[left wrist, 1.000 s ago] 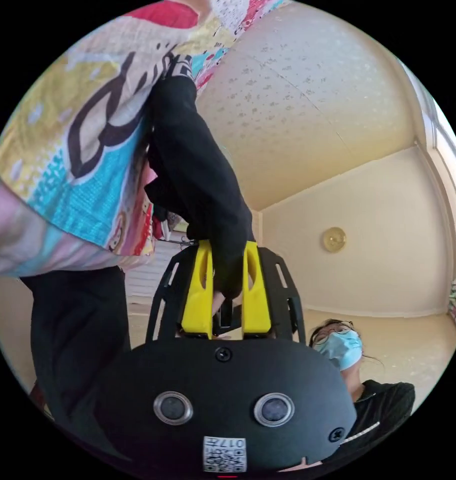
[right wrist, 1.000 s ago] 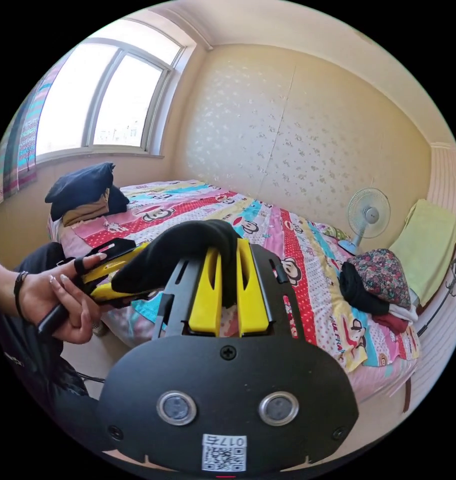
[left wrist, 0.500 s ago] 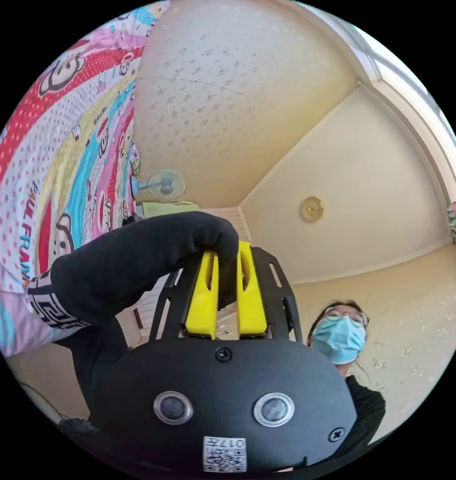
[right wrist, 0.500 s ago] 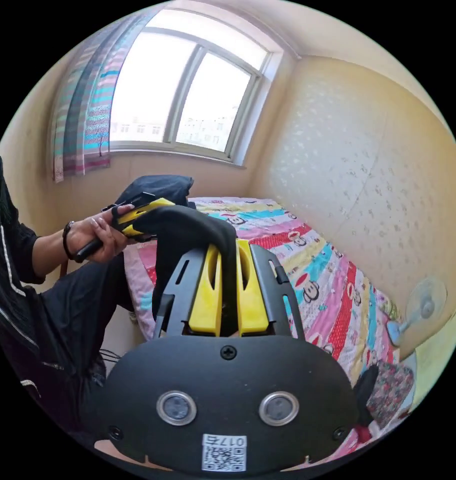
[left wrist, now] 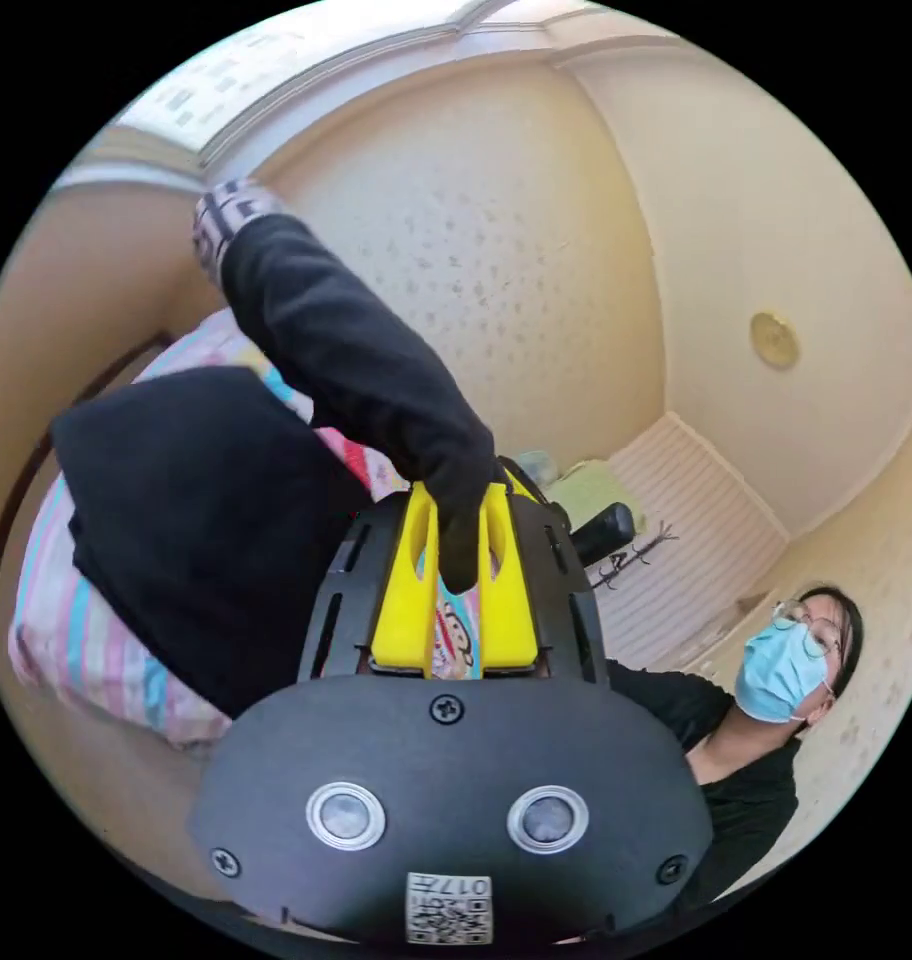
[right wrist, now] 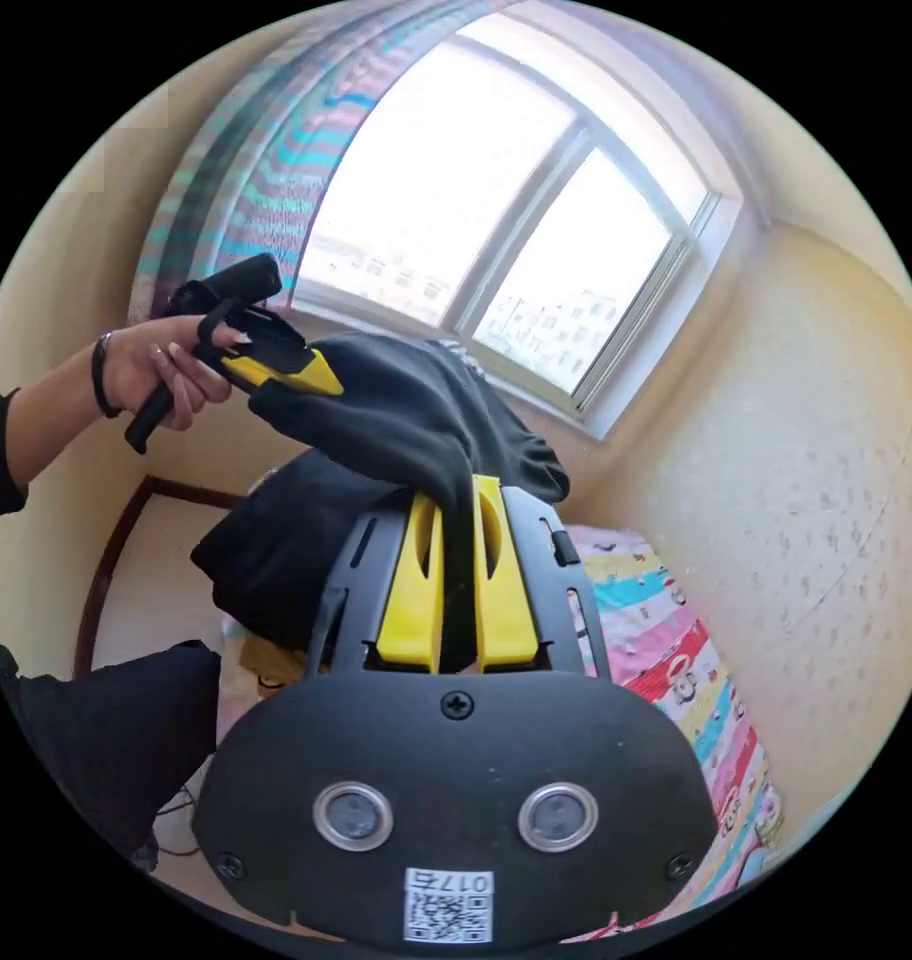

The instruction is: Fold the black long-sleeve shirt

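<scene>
The black long-sleeve shirt hangs in the air between the two grippers. In the left gripper view, one sleeve runs up from the jaws to a patterned cuff, while the shirt's body sags over the edge of the bed. The left gripper has its yellow jaws drawn nearly together, with a fold of black cloth pinched between them. In the right gripper view, the right gripper also has its jaws close together, clamped on a strip of the same shirt. From there the cloth stretches across to the left gripper, held in a person's hand before the window. Whether that gripper's jaws press the cloth cannot be told from this side. The colourful bedsheet lies below.
</scene>
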Available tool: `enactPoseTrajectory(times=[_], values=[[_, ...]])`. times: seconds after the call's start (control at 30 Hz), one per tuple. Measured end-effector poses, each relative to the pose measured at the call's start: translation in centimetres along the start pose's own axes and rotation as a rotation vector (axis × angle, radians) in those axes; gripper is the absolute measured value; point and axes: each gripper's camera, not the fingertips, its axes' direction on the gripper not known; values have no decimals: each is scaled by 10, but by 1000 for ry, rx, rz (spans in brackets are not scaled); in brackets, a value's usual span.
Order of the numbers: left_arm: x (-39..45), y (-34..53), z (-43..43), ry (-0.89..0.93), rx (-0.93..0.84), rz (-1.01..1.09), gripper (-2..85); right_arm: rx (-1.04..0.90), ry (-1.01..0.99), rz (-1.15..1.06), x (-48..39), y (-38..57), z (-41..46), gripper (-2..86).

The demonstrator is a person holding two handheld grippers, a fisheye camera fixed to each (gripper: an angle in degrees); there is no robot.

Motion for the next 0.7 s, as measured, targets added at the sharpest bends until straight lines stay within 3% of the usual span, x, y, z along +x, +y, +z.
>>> enactPoseTrajectory(times=[0.07,0.1,0.13,0.23,0.43,0.57,0.7], values=[[-77,38,10,59,-13,-201,65,-108,-102,64,-17,28,49,66],[-113,67,15,157,3,-298,64,-37,-122,133,-22,46,53,71],[-130,91,13,309,93,-290,63,5,-127,158,-22,53,50,73],[-142,123,12,449,142,-297,62,38,-192,167,-18,67,48,78],[-86,136,-5,146,154,-197,65,-3,-223,112,-7,84,48,80],[-55,151,-12,-35,178,-148,63,-6,-304,287,11,129,51,74],[-26,183,-1,-196,184,-156,14,-159,-330,485,15,206,63,72]])
